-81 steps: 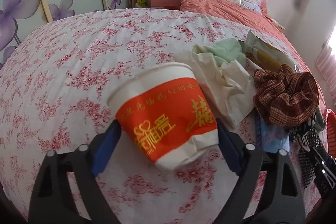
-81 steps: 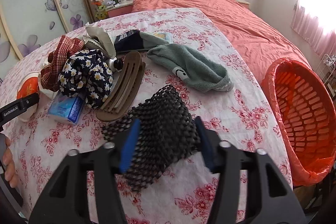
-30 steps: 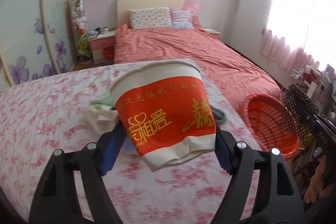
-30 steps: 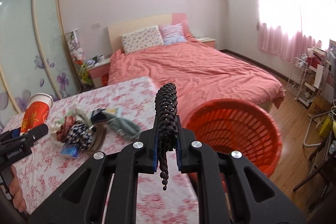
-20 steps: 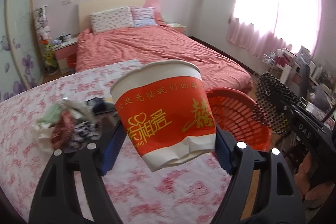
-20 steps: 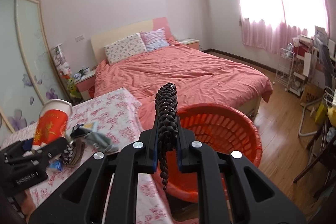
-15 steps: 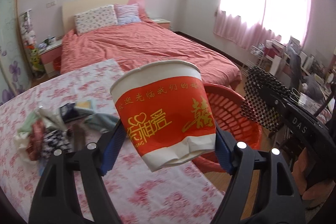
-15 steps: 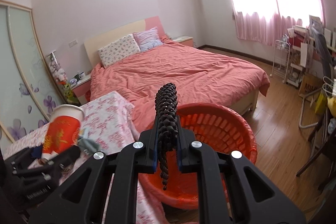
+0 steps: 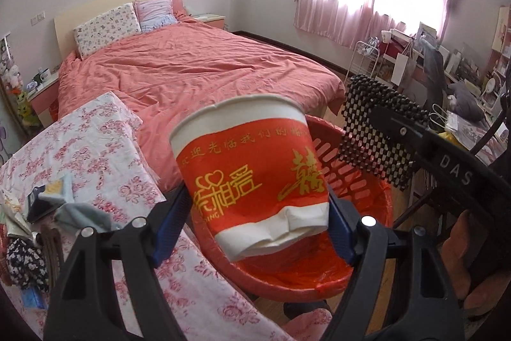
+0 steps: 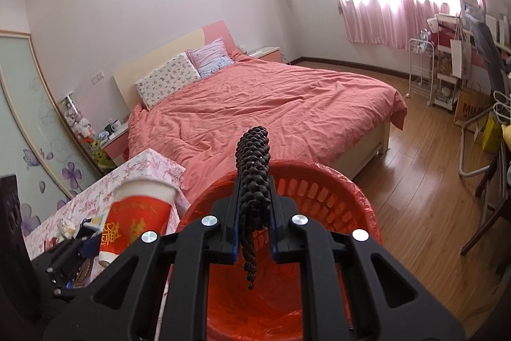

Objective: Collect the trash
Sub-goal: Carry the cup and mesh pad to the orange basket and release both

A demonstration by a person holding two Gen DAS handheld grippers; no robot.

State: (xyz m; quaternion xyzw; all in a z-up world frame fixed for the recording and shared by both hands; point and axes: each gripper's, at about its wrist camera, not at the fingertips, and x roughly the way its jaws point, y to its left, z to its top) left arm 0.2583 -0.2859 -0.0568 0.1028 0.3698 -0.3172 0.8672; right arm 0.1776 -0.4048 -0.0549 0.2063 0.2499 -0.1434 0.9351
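A white paper cup [image 9: 252,174] with an orange band and gold characters sits tilted between the blue pads of my left gripper [image 9: 255,210]. Those jaws are opening, and the pads still touch the cup's sides. Behind and below it stands the orange basket [image 9: 357,181] with a red liner. A black foam mesh sleeve [image 10: 252,155] hangs edge-on between the pads of my right gripper [image 10: 254,206], above the basket [image 10: 319,203]. These jaws are opening too, with the mesh still between the pads. The left wrist view shows the mesh [image 9: 367,123] over the basket's far rim. The right wrist view shows the cup [image 10: 137,213] beside the basket's left rim.
A table with a floral cloth [image 9: 95,155] lies to the left, with a heap of socks, packets and fabric [image 9: 38,213]. A bed with a salmon cover [image 10: 271,104] fills the background. A wire rack [image 10: 421,66], chair legs and a cluttered desk stand at the right on wooden floor.
Both grippers have swung right, away from the table, to above the basket, which now looms larger and closer. The cup and the mesh sit the same between their pads.
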